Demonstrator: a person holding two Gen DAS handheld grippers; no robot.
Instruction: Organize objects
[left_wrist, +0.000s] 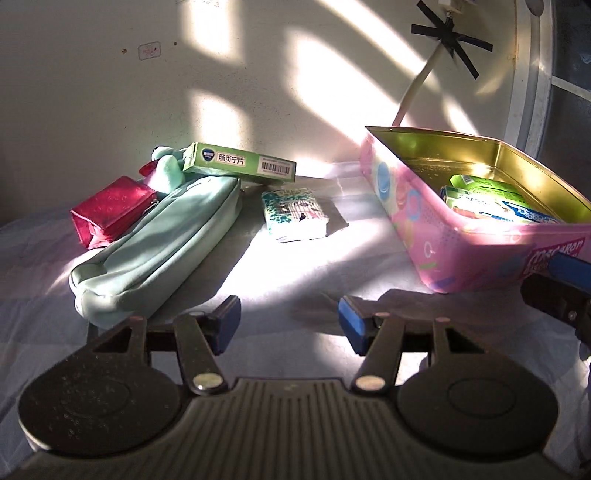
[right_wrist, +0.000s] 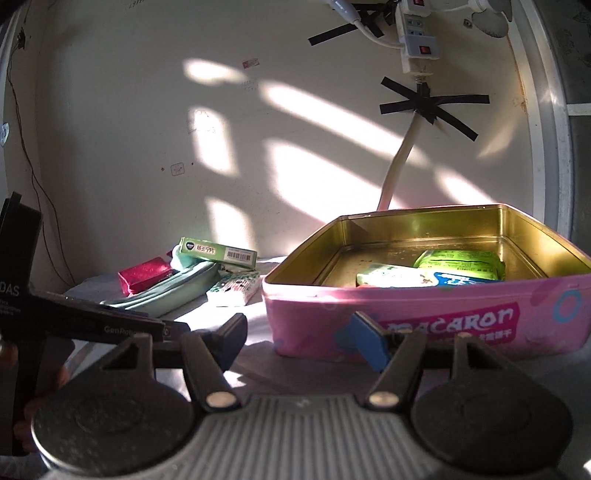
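Patterned tissue packet lies straight ahead of the empty, open left tongs, beside the pink metal tin; right tongs open too.

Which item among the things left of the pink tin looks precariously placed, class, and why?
The green medicine box is not flat on the surface: it is propped across the top end of the mint pencil pouch, leaning against the plush charm, with its barcode end overhanging. Nothing looks spilled or damaged.
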